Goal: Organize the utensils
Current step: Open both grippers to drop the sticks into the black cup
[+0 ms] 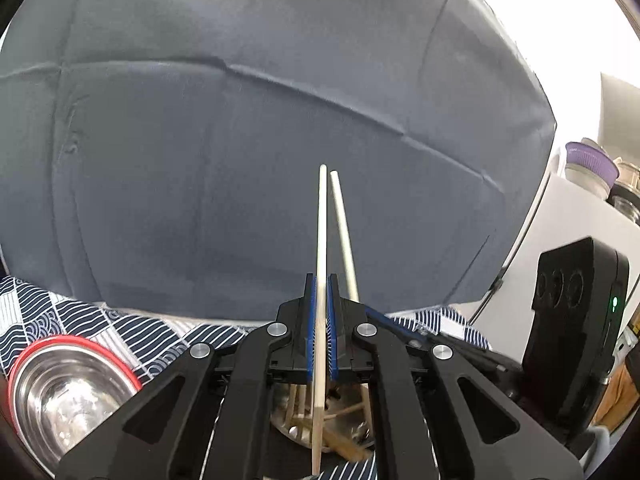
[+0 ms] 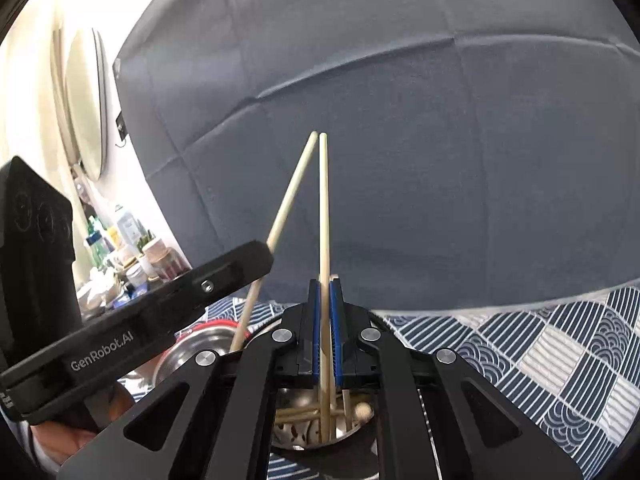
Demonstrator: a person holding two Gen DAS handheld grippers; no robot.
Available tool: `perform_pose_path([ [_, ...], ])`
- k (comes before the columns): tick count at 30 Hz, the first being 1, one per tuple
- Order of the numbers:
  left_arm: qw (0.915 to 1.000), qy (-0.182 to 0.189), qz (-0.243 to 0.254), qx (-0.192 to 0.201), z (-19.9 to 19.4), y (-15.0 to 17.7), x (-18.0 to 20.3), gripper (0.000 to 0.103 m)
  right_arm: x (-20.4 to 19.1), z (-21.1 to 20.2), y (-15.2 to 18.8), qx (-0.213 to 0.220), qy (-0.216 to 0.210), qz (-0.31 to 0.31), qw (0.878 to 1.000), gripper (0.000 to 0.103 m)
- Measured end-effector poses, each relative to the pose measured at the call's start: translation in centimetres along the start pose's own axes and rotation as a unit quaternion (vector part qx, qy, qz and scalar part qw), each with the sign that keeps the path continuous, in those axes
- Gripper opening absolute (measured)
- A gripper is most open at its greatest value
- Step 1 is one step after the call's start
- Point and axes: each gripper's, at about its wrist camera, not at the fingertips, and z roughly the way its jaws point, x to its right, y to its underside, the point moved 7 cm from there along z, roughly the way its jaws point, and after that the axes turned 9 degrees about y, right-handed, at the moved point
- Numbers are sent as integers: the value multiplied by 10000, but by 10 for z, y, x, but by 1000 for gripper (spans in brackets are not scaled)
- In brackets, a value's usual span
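Gripping one chopstick (image 1: 321, 240) each, right view alone shows jars (image 2: 132, 256)

At the frame's centre in each wrist view, one chopstick (image 1: 322, 240) (image 2: 324, 208) stood between the fingers (image 1: 310, 328) (image 2: 338, 332), its partner leaning in just beside it, tips nearly meeting. Below the fingers lay a dish of wooden utensils (image 1: 320, 428) (image 2: 320, 416). A bowl (image 1: 60, 396) sat on the cloth (image 1: 120, 328) at lower left, a cushion (image 1: 240, 160) behind.
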Motion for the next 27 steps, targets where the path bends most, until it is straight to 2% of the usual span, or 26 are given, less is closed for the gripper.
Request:
perform_pose_path([
  [8,9997,-144,95,-179,-13,17,-3,5,5,-10,14,-117,114,-220,9996,5],
  [13,9998,-128,-88,-140,-22,18,-8,7,4,-18,17,-131,187,-411,9989,5],
  [17,9997,-140,-193,-32,-34,10,-12,18,4,-25,16,-86,243,-443,9987,8],
  [20,9994,-219,-255,74,-42,2,-16,30,8,-32,14,-61,337,-402,9986,8],
  [22,9990,-337,-293,94,-46,-1,-22,43,11,-36,13,-27,411,-384,9984,16],
  [23,9984,-410,-361,114,-49,-3,-27,46,13,-39,11,19,453,-361,9983,33],
  [24,9980,-462,-424,121,-52,-3,-31,52,15,-44,9,98,534,-327,9980,45],
  [26,9967,-572,-561,120,-58,-4,-41,64,19,-52,5,193,584,-268,9977,48],
  [27,9960,-621,-630,102,-61,-3,-46,69,21,-55,4,204,622,-226,9976,57],
])
